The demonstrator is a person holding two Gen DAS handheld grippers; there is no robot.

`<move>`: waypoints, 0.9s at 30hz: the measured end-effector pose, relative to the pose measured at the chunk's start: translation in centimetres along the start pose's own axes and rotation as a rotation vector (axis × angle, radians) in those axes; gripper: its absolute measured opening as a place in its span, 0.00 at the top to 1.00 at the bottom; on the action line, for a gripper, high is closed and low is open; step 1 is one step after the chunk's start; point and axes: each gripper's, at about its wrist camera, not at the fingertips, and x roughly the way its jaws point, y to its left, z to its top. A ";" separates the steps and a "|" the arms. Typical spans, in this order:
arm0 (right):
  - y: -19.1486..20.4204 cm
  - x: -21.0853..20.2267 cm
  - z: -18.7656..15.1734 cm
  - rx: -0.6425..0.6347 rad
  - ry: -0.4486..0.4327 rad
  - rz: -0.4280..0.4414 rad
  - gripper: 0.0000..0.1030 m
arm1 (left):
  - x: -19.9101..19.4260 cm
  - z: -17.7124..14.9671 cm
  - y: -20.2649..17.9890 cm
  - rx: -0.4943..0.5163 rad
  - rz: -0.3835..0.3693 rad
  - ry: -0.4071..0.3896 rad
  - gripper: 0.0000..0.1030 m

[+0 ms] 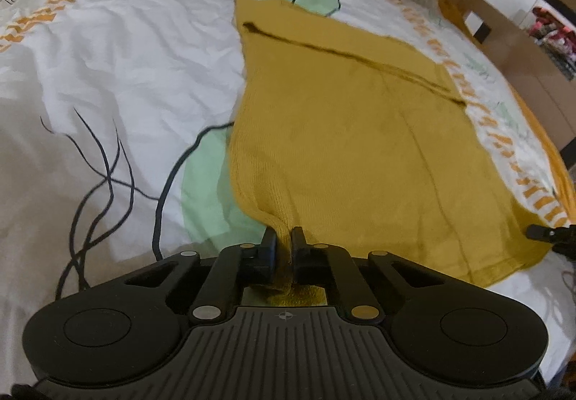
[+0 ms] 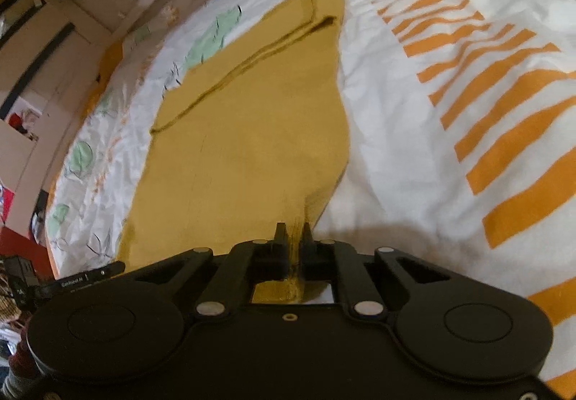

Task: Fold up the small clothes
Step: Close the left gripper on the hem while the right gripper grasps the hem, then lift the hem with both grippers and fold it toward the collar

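Lighting is soft indoor, moderately bright and even across the white printed bedsheet [image 1: 144, 50]. No hard glare is recorded. The mustard-yellow knitted garment [image 1: 342, 148] shows faint shading along its creases. A diffuse grey shadow lies on the sheet just beside the black two-finger right gripper [image 2: 296, 230]. Both views carry strong fisheye bending; bed edges curve toward the corners. Room background at upper corners is blurred and smeared. The black gripper housings in the foreground read dark with little detail.

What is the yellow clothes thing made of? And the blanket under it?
The yellow garment looks like soft knitted fabric: fine ribbed rows show near its edge. The bedcover looks like thin, matte woven cotton, printed and finely creased. Neither can be told for sure.
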 end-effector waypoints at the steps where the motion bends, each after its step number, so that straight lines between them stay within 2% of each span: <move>1: 0.0 -0.2 0.0 0.003 -0.014 0.011 0.87 | -0.2 0.1 0.1 -0.014 -0.003 -0.011 0.93; 7: 0.0 -1.3 1.3 0.044 -0.103 0.097 0.87 | -1.4 1.5 1.2 -0.127 -0.059 -0.062 0.93; 17: 1.0 -1.0 6.4 0.082 -0.229 0.213 0.87 | -2.0 7.8 0.9 -0.171 -0.134 -0.188 0.93; 24: 1.1 0.7 12.1 0.081 -0.323 0.226 0.87 | -0.6 13.3 1.2 -0.218 -0.133 -0.288 0.93; 27: 0.6 1.9 14.0 0.107 -0.347 0.226 0.87 | 0.3 15.6 1.5 -0.225 -0.109 -0.329 0.94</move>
